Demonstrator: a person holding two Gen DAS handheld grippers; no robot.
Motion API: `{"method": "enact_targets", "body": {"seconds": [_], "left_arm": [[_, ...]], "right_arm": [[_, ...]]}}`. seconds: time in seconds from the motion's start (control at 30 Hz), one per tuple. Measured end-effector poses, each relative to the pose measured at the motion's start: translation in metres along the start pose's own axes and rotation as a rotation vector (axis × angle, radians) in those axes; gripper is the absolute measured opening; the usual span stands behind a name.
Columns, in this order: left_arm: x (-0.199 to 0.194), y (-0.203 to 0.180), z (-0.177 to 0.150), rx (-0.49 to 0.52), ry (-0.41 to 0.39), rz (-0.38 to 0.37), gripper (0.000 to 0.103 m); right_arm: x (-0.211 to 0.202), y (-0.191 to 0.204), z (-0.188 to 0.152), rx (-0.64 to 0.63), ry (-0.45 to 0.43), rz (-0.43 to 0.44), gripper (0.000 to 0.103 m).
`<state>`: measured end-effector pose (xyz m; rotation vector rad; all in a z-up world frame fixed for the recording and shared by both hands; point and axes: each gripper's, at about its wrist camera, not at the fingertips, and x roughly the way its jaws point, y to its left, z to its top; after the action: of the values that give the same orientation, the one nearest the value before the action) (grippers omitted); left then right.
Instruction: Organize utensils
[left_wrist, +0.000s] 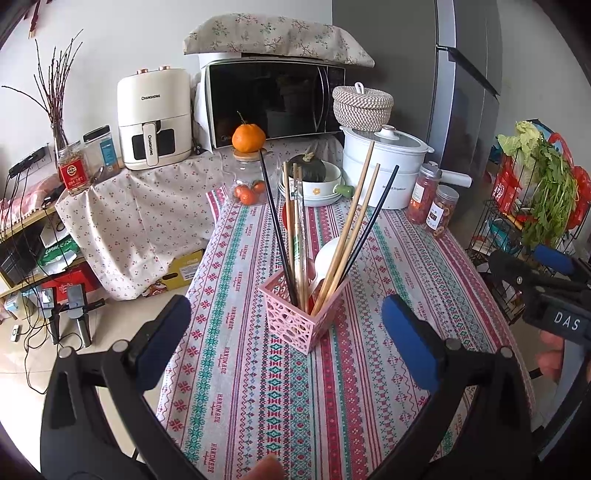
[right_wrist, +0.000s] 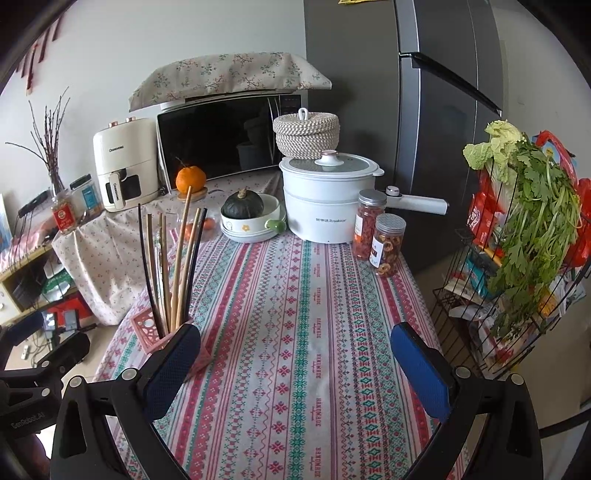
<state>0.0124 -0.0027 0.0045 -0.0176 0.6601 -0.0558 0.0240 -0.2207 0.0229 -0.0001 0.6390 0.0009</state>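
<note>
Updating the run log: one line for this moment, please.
left gripper: open, empty | right gripper: open, empty | chopsticks and spoon: standing in pink basket | tablecloth: no loose utensils visible

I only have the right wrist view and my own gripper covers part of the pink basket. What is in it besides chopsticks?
Observer: The left wrist view shows a white spoon standing in the pink basket among the chopsticks.
Operator: Is the left gripper holding anything?
Observer: No. The left gripper is open and empty, with the basket ahead, between its fingers in that view.
Operator: Any utensils lying loose near the basket?
Observer: None in the left wrist view; the tablecloth around the basket shows only its pattern.
</note>
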Motion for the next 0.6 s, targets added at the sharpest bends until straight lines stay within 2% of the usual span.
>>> {"method": "enact_targets", "body": {"seconds": [0.6], "left_arm": [[0.0008, -0.0007, -0.0011, 0.000, 0.004, -0.002, 0.103]], "right_arm": [[0.0015, -0.0010, -0.0011, 0.004, 0.006, 0.000, 0.103]]}}
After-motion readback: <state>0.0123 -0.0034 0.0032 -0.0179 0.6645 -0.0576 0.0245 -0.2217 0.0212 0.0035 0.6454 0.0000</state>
